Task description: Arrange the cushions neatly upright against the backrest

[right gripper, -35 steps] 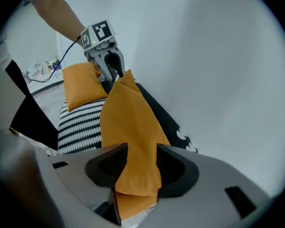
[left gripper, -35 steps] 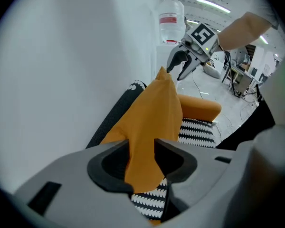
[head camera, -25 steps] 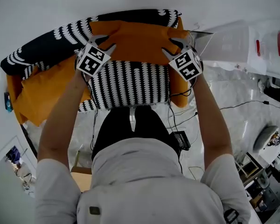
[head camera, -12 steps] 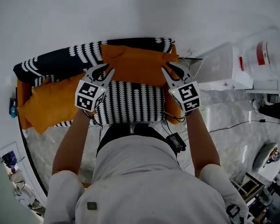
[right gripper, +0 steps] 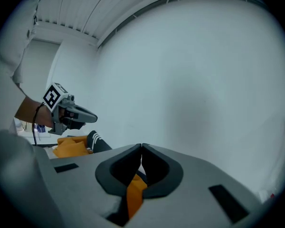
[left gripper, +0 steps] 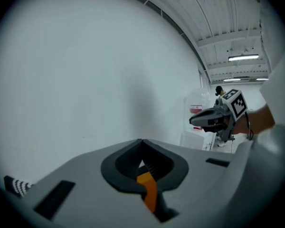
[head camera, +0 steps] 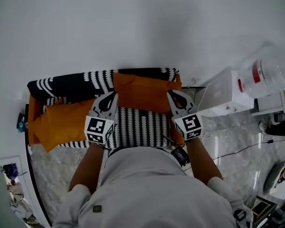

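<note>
Standing against a white wall (head camera: 133, 27), the sofa (head camera: 137, 127) wears a black cover with white scalloped stripes, and its backrest (head camera: 71, 85) runs along the wall side. Two cushions rest on it, both plain orange, soft and creased. The orange cushion (head camera: 145, 93) is at the right half, up against the backrest. The other orange cushion (head camera: 61, 122) lies slumped at the left end, well apart from both tools. To the sofa's right stand one white box (head camera: 225, 96) and one clear jug (head camera: 266, 72) with a red label, and a thin cable (head camera: 242, 148) trails over the marbled floor (head camera: 52, 175). The left tool (head camera: 114, 95) and the right tool (head camera: 170, 94) (each carrying a marker cube) have just been closing. Each now has its jaws together, with a fold of orange fabric pinched between them, one near the cushion's left edge and one near its right.
</note>
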### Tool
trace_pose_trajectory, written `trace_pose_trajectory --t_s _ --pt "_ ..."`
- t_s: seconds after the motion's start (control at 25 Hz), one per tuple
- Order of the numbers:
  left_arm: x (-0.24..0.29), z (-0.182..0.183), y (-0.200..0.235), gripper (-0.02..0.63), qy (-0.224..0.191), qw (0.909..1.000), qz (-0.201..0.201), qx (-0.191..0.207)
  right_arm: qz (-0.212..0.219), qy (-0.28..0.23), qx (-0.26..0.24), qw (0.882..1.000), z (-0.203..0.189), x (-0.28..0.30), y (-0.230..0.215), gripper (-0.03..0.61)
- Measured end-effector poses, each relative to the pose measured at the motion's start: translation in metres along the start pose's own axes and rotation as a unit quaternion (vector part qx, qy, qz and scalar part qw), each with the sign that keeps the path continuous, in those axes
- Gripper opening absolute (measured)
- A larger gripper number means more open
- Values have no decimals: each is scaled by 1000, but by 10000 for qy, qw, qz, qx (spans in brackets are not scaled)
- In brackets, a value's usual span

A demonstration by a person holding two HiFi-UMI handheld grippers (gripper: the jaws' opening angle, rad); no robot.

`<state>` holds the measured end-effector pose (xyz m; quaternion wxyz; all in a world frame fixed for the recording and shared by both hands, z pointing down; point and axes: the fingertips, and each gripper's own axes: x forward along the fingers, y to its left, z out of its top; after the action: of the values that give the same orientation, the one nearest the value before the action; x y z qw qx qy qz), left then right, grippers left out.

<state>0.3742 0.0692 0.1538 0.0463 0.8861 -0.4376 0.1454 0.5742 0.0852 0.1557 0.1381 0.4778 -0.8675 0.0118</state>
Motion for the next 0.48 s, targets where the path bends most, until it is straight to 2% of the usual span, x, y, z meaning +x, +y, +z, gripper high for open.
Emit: trace_pose_trajectory --t_s 0.16,0.32,0.48 --pt "-8 16 -2 9 -196 9997 160 12 67 -147 99 9998 9 -6 -3 28" --pt "-13 26 -3 9 -257 9995 186 -31 113 -304 -34 9995 24 -8 -4 26" --pt "-23 32 -12 9 -288 9989 377 27 266 -392 -83 9988 30 -12 -5 26"
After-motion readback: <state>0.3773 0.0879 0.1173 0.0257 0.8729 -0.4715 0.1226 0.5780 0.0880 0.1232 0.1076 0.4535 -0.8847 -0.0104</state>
